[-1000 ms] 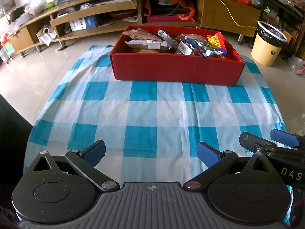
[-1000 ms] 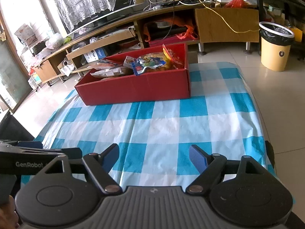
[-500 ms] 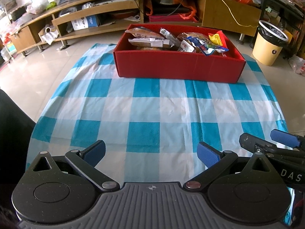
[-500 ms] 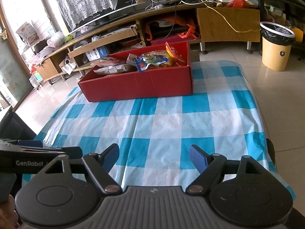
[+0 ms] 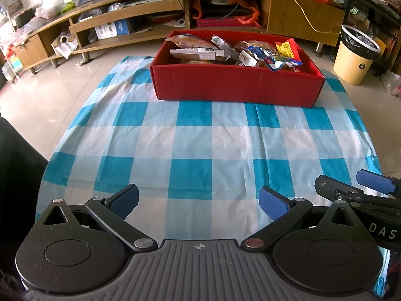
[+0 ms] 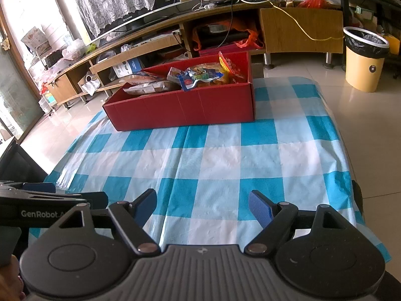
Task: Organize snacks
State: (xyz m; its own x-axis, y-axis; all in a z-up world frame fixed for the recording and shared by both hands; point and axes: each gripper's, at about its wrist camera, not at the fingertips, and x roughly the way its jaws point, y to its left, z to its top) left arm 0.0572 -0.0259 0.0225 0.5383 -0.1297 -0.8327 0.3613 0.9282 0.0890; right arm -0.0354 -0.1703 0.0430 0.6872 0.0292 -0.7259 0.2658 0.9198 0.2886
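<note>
So you've got the red box (image 5: 238, 85) sitting at the far end of the blue-and-white checked cloth (image 5: 200, 145), and every snack you can see is already inside it. The box is a long rectangle; from your left gripper's camera its long side runs straight across the picture, left to right, with the near wall facing you square on. From the right camera it's turned at an angle, the long axis slanting from lower left up to the right, with the near right corner closest to you.

Inside, the snack packets (image 5: 233, 52) are piled loosely. The brownish flat packs (image 5: 198, 51) lie toward the left end, roughly lengthwise along the box. A blue wrapper (image 6: 200, 77) sits on top toward the right end, and a yellow-and-red bag (image 5: 287, 49) leans up at the far right corner, tilted rather than flat.

Your left gripper (image 5: 199, 199) hangs over the near edge of the cloth, fingers spread wide with nothing between them. Your right gripper (image 6: 203, 204) is the same deal: fingers well apart, empty, over the near end of the cloth. Both are well apart from the box. The two grippers are side by side, each one poking into the other's view at the edge.

Past the table there's a long wooden TV stand (image 6: 225, 22) and a yellow trash bin (image 6: 364, 62) on the tiled floor to the right.
</note>
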